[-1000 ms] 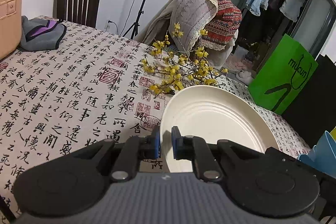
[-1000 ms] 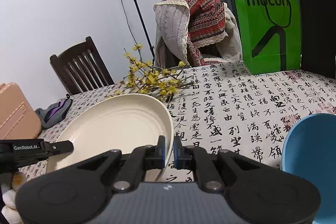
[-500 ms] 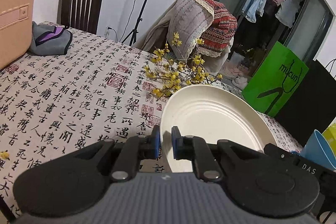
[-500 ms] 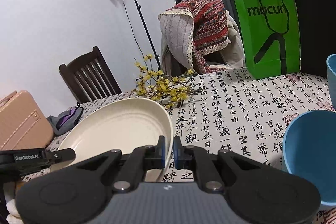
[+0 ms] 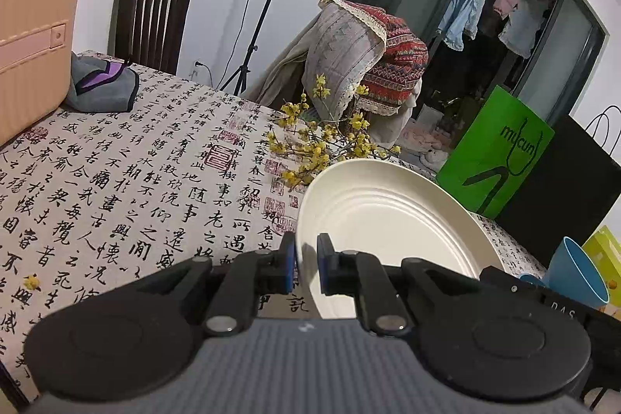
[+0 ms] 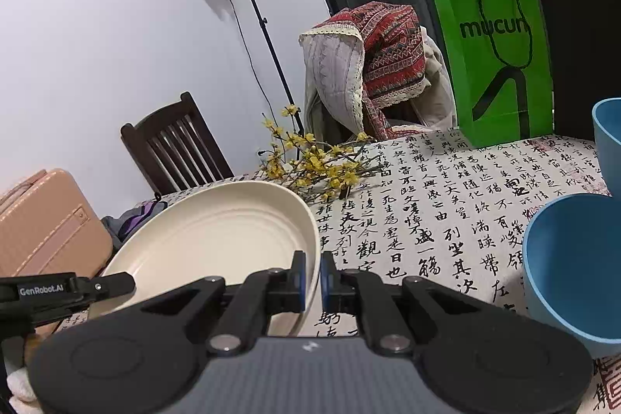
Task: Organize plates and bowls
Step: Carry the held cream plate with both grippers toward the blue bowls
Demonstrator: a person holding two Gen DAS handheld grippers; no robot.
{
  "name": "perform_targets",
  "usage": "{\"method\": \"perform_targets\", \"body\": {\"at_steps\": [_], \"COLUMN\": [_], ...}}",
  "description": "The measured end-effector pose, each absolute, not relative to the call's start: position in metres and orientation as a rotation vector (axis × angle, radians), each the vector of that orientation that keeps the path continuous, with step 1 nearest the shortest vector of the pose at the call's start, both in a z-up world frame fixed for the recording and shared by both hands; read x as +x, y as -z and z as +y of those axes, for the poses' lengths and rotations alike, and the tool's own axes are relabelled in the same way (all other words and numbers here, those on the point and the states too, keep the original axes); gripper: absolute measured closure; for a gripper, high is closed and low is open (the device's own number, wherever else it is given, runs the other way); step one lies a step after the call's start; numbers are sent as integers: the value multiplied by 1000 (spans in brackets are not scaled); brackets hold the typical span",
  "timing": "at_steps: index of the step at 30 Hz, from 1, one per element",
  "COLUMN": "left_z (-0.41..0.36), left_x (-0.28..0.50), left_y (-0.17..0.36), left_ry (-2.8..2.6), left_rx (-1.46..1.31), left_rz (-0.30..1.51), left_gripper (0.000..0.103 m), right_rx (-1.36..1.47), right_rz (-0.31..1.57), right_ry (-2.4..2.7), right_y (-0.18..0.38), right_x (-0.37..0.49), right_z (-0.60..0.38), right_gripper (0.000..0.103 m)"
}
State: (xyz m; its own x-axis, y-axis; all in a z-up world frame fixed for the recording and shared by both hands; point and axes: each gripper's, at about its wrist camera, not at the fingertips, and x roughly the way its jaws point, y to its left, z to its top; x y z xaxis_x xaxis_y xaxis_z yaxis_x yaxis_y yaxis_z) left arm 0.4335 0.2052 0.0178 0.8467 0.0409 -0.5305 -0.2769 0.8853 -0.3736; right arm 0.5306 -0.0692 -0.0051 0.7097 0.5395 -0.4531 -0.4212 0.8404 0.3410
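While I carried the cream plate [image 5: 388, 220] between both claws, the scene slid past compared with a second before. At the far left, the pink suitcase [image 5: 35, 37] filled more of my left camera's view than it had, and the grey-and-purple pouch [image 5: 103, 86] beside it sat lower and nearer. The dark wooden chair [image 5: 151, 14] stood behind the table edge, now further toward the middle. The calligraphy tablecloth [image 5: 116, 189] showed more of its near stretch, with a loose yellow blossom [image 5: 31, 282] on it that was out of frame earlier.

My left gripper [image 5: 306, 268] stayed clamped on the plate's left rim, its blue pads pressing either side. The plate hung tilted above the cloth, just in front of the yellow flower branch [image 5: 322, 146], much as before.

My right gripper [image 6: 312, 282] likewise stayed pinched on the plate's right rim [image 6: 310, 247]. To the right, the green paper bag [image 6: 496, 64] stood on the far table edge. The blue bowl [image 6: 574, 270] loomed larger and closer at my right than a second ago, and a second blue vessel [image 6: 607, 138] had come into sight behind it.
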Motion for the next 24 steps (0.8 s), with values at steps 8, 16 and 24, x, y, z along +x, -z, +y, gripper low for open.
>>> {"method": "perform_targets", "body": {"at_steps": [8,16,24], "left_z": [208,207,206], "left_x": [416,397,382], "left_y": [-21,-28,-31], "left_ry": [-179,-186,-190], "left_rx": [-460,-459,-455], "left_rz": [527,498,492], "left_gripper": [91,91,91], "right_rx": [223,226,251], "right_rz": [558,547,546], "right_ry": [-545,-548,-561], "right_y": [1,-2,-2], "right_x": [517,502,491], "right_z": [-65,-64,-67], "right_gripper": [95,95,95]}}
